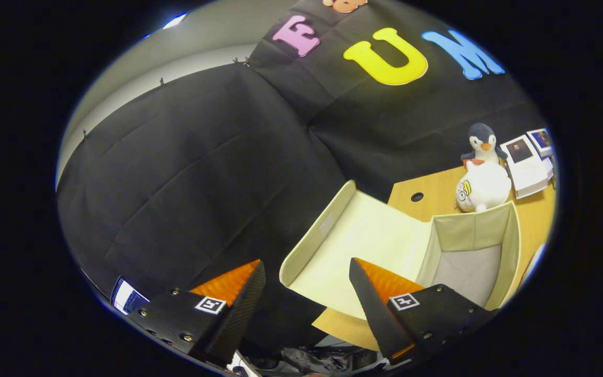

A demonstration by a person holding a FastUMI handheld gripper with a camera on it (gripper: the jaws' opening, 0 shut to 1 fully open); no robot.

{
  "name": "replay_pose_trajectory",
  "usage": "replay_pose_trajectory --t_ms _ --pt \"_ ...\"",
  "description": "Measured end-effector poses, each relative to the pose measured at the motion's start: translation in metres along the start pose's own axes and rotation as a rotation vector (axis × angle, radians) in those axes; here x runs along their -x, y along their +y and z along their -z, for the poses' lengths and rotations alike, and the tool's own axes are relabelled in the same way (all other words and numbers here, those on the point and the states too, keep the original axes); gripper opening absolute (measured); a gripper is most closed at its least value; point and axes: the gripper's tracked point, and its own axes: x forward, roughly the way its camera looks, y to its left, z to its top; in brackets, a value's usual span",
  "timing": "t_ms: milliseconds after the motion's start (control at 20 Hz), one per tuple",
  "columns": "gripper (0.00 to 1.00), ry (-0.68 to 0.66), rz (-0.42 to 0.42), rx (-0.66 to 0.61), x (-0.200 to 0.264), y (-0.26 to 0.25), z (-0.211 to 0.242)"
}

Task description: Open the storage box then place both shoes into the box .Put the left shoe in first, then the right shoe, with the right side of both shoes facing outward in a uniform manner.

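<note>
Black cloth wall fills background, pale wall strip above it. Wooden counter (534,222) carries cream storage box (469,238) near its edge, lid (354,246) swung fully open, grey floor inside bare. Penguin plush (482,141) and white plush (484,187) behind box; booklets (526,165) beside them. Hand-held gripper (306,275) wide open, gripping nothing, fingers straddling lid's near corner.

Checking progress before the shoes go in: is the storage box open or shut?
Open. The storage box has its lid flung back, showing a bare grey bottom inside. The gripper hangs open, holding nothing.
</note>
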Motion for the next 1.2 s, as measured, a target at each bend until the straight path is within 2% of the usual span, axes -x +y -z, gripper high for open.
replay_pose_trajectory --t_ms 200,450,1200 --pt "0.97 -0.027 0.064 0.057 0.018 -0.023 -0.006" --pt "0.97 -0.054 0.138 0.049 0.047 -0.064 -0.017" --pt "0.98 -0.128 0.449 0.074 0.166 -0.207 -0.047"
